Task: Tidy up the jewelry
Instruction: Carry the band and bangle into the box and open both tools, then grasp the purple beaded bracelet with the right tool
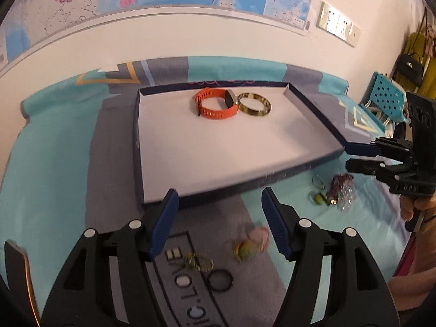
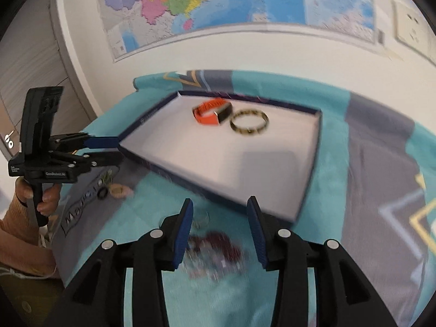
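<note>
Both tools are hovering with jaws apart and empty: the left tool over the near-left gold chain, the right tool directly above the blurred bead cluster. The tray, lying just beyond, is holding an orange band and a gold bangle.

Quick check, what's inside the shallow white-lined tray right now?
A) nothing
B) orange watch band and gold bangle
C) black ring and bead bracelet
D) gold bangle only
B: the orange watch band and the gold bangle lie side by side near the far wall of the shallow white-lined tray; the other pieces, such as the black ring, are on the cloth outside it.
</note>
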Available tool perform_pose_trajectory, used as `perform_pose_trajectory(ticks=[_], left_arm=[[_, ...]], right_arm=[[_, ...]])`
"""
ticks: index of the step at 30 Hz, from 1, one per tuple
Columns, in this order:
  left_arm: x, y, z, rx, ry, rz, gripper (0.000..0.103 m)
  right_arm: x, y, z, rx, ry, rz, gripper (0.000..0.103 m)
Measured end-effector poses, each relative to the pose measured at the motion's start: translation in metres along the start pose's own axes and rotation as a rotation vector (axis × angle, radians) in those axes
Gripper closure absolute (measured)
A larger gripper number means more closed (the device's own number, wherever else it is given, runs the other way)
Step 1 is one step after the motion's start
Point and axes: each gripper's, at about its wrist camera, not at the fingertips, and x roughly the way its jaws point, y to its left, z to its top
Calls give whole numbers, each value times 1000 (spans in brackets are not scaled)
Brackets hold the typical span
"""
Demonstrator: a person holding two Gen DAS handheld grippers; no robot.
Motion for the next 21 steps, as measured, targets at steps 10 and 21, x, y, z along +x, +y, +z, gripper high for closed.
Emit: perform_pose_trajectory(ticks=[10,21], left_arm=[[-11,-13,-18,3,-7,-24,36],[-6,-19,-25,8,11,-17,35]], right_arm=[[1,-2,-26,12,42,15,75],[-1,15,-34,-68,65,-18,77]])
